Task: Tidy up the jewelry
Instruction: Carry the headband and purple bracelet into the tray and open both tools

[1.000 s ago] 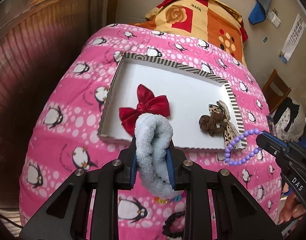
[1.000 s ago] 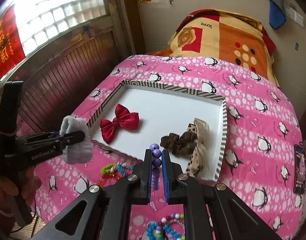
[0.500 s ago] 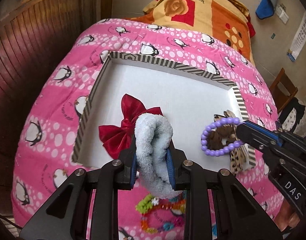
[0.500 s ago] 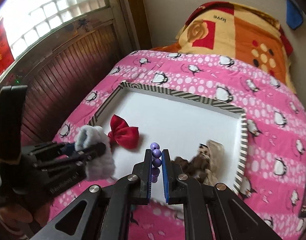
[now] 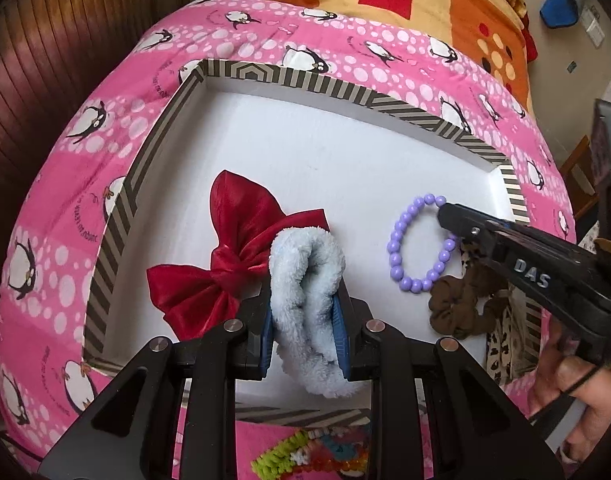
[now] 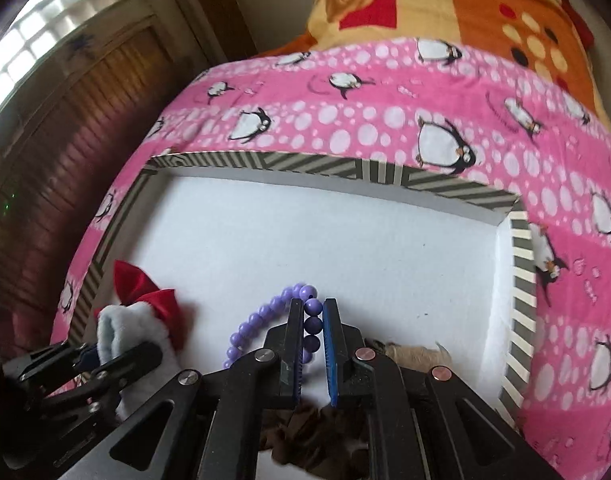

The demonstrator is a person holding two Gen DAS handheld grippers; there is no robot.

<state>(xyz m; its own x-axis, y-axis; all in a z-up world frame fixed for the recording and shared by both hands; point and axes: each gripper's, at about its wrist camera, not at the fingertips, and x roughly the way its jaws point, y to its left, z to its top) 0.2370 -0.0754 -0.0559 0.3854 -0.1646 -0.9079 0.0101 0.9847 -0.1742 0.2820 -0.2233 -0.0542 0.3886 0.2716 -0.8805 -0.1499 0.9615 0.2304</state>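
A red bow [image 5: 229,256] and brown scrunchie [image 5: 453,308] lay boxed; left tool [image 5: 305,312] gripped a fluffy scrunchie [image 5: 305,280], right tool [image 6: 313,320] a purple bracelet [image 5: 409,248], unplaced

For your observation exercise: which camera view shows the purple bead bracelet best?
The left wrist view: the purple bead bracelet shows as a whole loop over the tray. The right wrist view shows it edge-on, partly hidden in the right gripper.
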